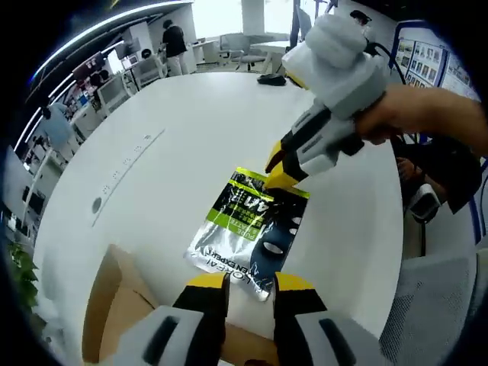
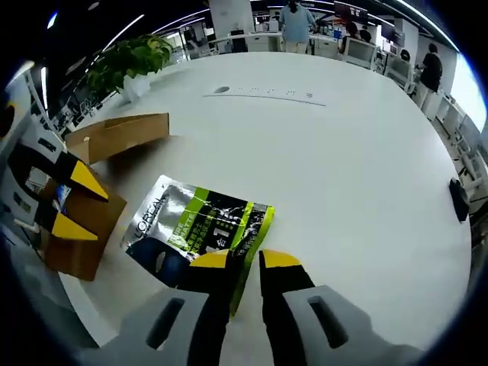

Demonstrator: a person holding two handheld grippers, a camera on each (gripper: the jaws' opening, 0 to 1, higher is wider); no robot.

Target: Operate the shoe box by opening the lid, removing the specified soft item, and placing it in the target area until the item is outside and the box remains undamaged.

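Already the brown cardboard shoe box stands open at the white round table's edge, and the soft silver, black and lime-green foil pouch lies flat just beside it, so removal looks done and only release remains. The left gripper hovers spread near the pouch's box-side end. The right gripper straddles its green edge; whether it pinches is hidden, as are the box's interior and any marked target area.

White table: pouch, cardboard box.

Table open beyond pouch; cardboard box blocks near side, apparently.
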